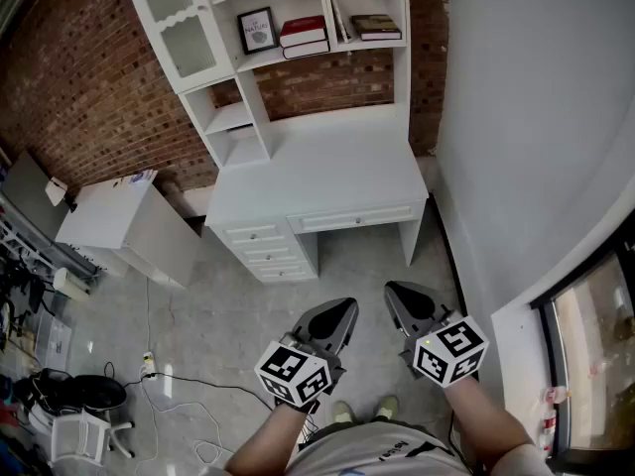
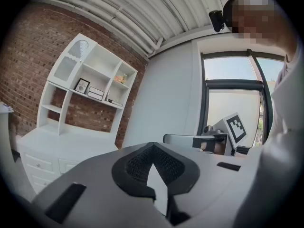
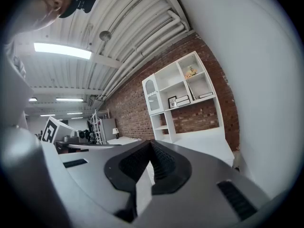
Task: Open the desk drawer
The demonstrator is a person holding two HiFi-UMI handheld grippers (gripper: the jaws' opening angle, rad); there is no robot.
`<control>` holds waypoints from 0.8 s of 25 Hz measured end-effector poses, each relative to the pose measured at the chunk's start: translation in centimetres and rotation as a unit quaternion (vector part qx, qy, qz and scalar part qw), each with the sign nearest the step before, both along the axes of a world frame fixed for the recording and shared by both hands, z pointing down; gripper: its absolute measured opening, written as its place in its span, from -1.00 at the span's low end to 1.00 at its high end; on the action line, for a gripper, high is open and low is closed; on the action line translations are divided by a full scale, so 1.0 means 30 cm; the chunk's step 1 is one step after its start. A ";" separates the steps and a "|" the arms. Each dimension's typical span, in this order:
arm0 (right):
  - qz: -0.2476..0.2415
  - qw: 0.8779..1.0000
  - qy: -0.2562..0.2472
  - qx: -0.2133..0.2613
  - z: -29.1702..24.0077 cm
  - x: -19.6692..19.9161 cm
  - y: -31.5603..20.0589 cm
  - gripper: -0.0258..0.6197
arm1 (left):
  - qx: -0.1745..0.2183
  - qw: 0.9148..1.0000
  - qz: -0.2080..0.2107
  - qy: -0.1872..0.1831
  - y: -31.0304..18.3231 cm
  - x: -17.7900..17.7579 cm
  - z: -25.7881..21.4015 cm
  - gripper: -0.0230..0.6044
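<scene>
A white desk point(image 1: 317, 172) with a shelf hutch point(image 1: 268, 38) stands against the brick wall. Under its top runs a wide shallow drawer point(image 1: 357, 217), closed, and a stack of small drawers point(image 1: 266, 252) sits at its left. Both grippers hang low in the head view, well short of the desk and above the floor. My left gripper point(image 1: 348, 306) points level at the desk with its jaws together and nothing in them point(image 2: 153, 145). My right gripper point(image 1: 393, 289) is beside it, pads meeting at the tip, empty point(image 3: 151, 142). The desk point(image 2: 57, 144) shows far off in the left gripper view.
A white cabinet point(image 1: 124, 221) stands left of the desk. Cables point(image 1: 189, 385) and a power strip point(image 1: 149, 365) lie on the grey floor at the left. A white wall point(image 1: 536, 117) and a window point(image 1: 595, 345) close the right side. Books point(image 1: 304, 36) and a framed picture point(image 1: 258, 30) fill the shelves.
</scene>
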State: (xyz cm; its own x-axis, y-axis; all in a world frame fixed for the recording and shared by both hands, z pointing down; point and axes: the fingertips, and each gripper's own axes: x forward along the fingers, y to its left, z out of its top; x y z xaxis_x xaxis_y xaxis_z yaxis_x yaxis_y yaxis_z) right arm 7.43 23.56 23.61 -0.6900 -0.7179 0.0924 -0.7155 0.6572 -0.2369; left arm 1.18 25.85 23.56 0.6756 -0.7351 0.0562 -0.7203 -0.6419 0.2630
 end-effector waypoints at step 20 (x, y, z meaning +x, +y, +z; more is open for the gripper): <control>-0.022 0.998 -0.063 -0.015 0.012 0.150 -0.025 -0.86 | -0.036 0.998 -0.041 0.008 -0.062 0.056 0.084 -0.89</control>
